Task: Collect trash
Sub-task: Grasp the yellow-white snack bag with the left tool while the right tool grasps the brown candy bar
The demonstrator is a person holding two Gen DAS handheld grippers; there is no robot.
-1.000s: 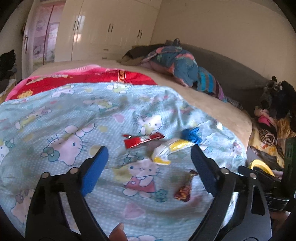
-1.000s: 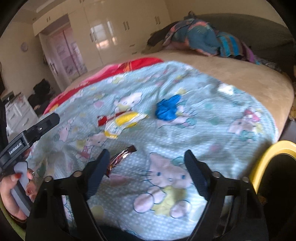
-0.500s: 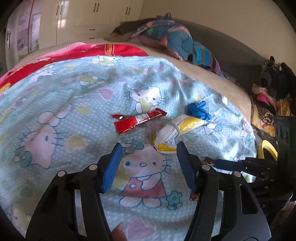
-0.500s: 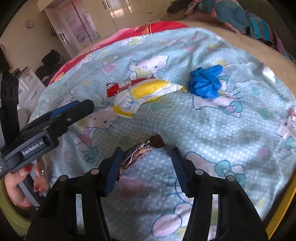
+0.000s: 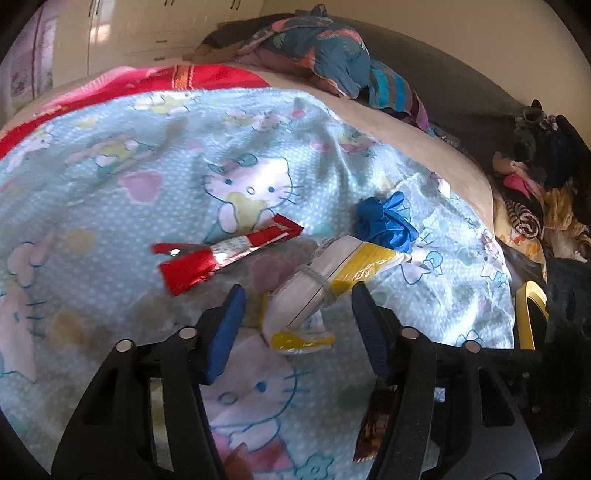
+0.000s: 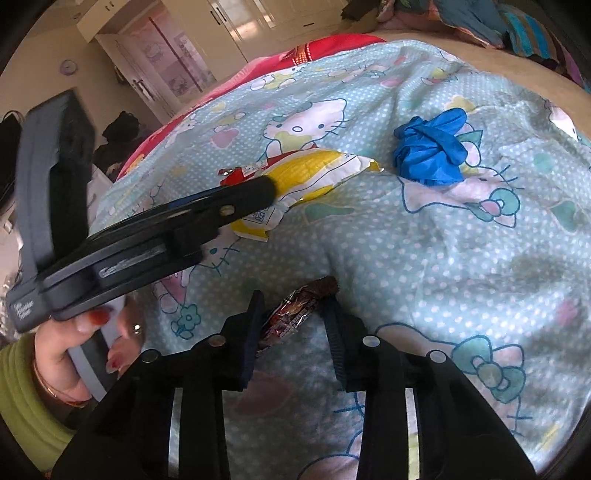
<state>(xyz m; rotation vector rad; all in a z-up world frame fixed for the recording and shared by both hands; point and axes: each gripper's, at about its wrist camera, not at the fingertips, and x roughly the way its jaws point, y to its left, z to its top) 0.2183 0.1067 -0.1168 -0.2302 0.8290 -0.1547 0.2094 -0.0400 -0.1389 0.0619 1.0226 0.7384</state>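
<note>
Closing since earlier, left hand-held gripper (image 5: 297, 297) around yellow-white wrapper (image 5: 325, 284), right hand-held gripper (image 6: 293, 301) around brown wrapper (image 6: 295, 314)

A large bed (image 5: 454, 162) with a beige sheet fills most of both views. Over it lies a light blue cartoon-cat printed blanket (image 5: 110, 192), and behind this a red and pink blanket (image 5: 207, 75). At the far end of the bed there is a pile of dark blue patterned cloth (image 5: 332, 51), in front of a dark grey padded headboard (image 5: 443, 85). Along the far wall stands a cream glossy wardrobe with dark handles (image 6: 236, 26), with a pink decorated door (image 6: 166, 62) beside it. The walls are a plain cream colour. Bright daylight reflects on the wardrobe doors. Mixed clothes (image 5: 535, 206) lie heaped beside the bed.
</note>
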